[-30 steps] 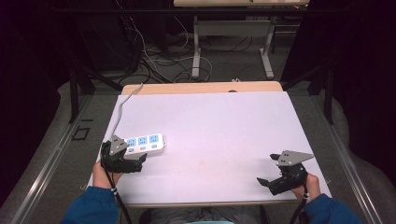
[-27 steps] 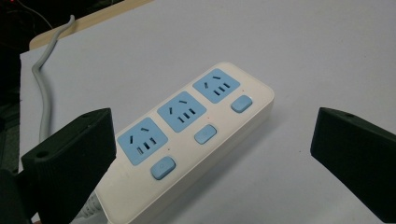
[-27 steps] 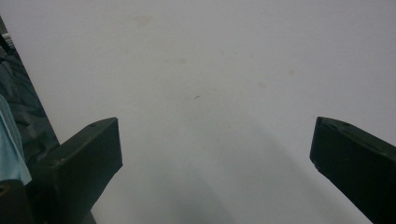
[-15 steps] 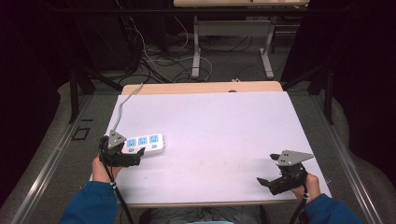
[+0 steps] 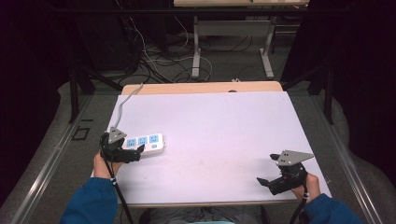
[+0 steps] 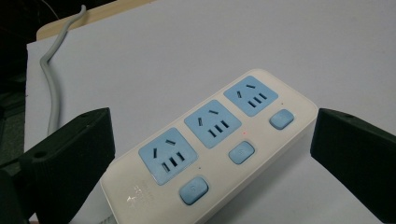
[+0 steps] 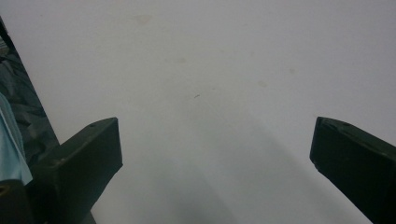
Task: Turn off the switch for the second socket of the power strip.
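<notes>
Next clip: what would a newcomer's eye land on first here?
The white power strip with three blue sockets at the left edge of the pale lilac table, framed between the open jaws of the left gripper. Its grey cable runs off the far edge. The right gripper hovers open near the front right corner.

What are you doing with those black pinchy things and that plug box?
A person holds a two-jaw gripper in each hand at a white-covered table. The left gripper is open, its jaws either side of a white power strip with three blue sockets and a grey cable, not squeezing it yet. The right gripper waits open over bare table near the front right edge.
</notes>
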A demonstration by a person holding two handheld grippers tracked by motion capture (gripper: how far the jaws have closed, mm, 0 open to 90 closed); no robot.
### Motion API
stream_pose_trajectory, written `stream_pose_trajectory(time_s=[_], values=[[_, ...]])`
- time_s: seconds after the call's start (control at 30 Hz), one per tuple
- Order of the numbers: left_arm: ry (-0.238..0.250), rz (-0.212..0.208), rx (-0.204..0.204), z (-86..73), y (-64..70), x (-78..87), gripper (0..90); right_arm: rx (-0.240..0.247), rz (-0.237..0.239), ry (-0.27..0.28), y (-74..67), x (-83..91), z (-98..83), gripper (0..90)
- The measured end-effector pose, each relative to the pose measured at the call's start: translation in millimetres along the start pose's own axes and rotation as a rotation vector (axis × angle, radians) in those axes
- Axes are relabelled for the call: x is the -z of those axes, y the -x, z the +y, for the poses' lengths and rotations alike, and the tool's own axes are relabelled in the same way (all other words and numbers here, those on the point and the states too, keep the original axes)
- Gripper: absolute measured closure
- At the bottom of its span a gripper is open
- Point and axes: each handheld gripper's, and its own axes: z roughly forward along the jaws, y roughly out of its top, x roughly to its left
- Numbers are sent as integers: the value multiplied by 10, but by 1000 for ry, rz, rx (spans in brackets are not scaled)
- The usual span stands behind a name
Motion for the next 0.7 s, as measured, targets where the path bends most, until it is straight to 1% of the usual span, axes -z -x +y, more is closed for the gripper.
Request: stream_pose_trajectory(time_s=[0.03, 0.07, 0.13, 0.17, 0.2, 0.23, 0.3, 0.33, 0.4, 0.47, 0.5, 0.53, 0.57, 0.6, 0.7], values=[[0, 0, 0, 0, 0, 0, 0, 0, 0, 0, 0, 0, 0, 17], [3, 0, 11, 2, -3, -14, 0, 5, 4, -1, 7, -1, 1, 17], [0, 2, 10, 4, -13, -28, 0, 3, 7, -9, 11, 4, 2, 17], [0, 4, 10, 5, -18, -37, 0, -1, 5, 2, 9, -3, -1, 17], [-3, 5, 15, 3, -18, -44, 0, -5, 4, 2, 5, -2, -2, 17], [-11, 4, 4, 6, -30, -45, 0, 0, 6, 3, 7, -4, -1, 17], [-7, 5, 15, 4, -29, -60, 0, 0, 6, -5, -1, 3, 0, 17], [-12, 6, 17, 6, -34, -61, 0, 3, 0, 3, -3, -1, -1, 17], [-9, 9, 19, 3, -47, -77, 0, 1, 5, 6, -3, -7, -1, 17], [-15, 11, 26, 2, -55, -94, 0, -1, 4, 5, 0, -5, -3, 17], [-14, 13, 23, 2, -61, -102, 0, -1, 4, 5, 0, -5, -3, 17], [-21, 9, 25, 4, -63, -106, 0, 3, 6, -3, 5, 1, 0, 17], [-22, 10, 32, 3, -64, -121, 0, -6, 4, 3, -3, -7, -3, 17], [-22, 10, 32, 3, -64, -121, 0, 3, 5, 4, 2, -9, -3, 17], [-28, 5, 30, 2, -74, -131, 3, 7, 2, 4, -3, -4, 0, 17]])
